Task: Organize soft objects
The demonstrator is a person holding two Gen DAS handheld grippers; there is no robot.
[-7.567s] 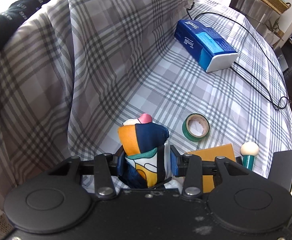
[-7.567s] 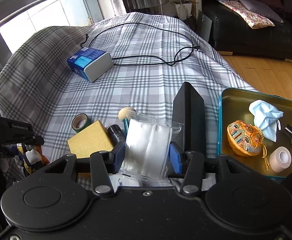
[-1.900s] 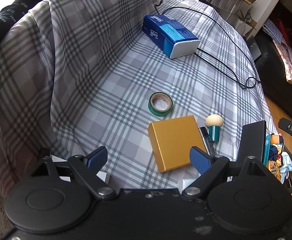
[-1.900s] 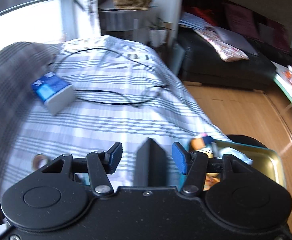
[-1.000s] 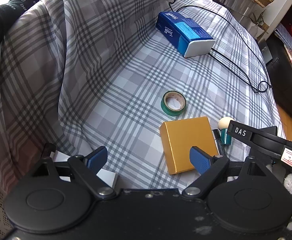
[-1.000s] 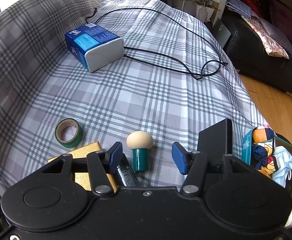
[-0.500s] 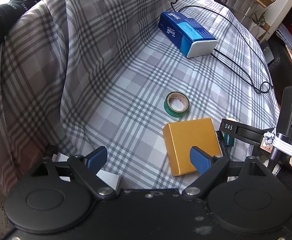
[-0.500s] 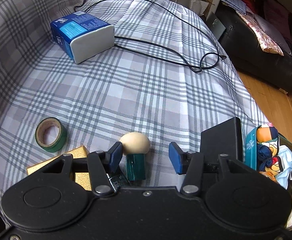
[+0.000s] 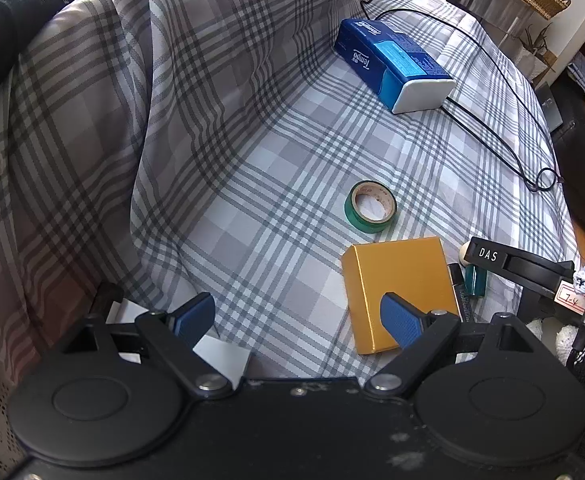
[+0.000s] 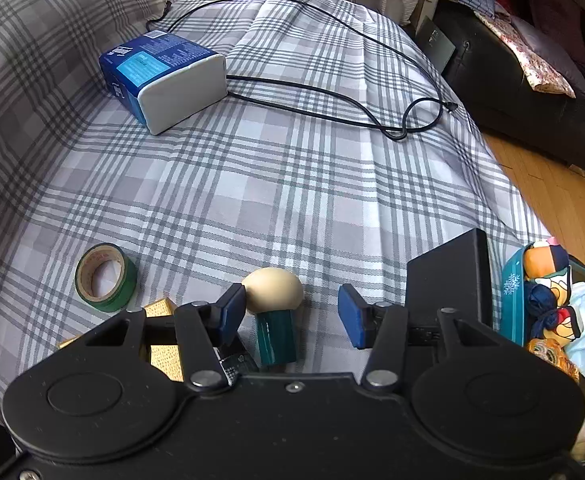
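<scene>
Daylight from far left, blown-out white at the top-left corner in both views. Plaid cloth [image 9: 252, 184] evenly lit, soft shadows in its folds. Frames sharp, no motion blur. Heavy fisheye bending at edges. Far right room dim, underexposed.

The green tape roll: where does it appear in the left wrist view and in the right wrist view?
Left wrist view: the green tape roll lies right of centre, just above the orange box.
Right wrist view: it lies at lower left, beside the same box's corner.
Shared landmark: the blue tissue pack, further up the plaid cloth in both.
</scene>
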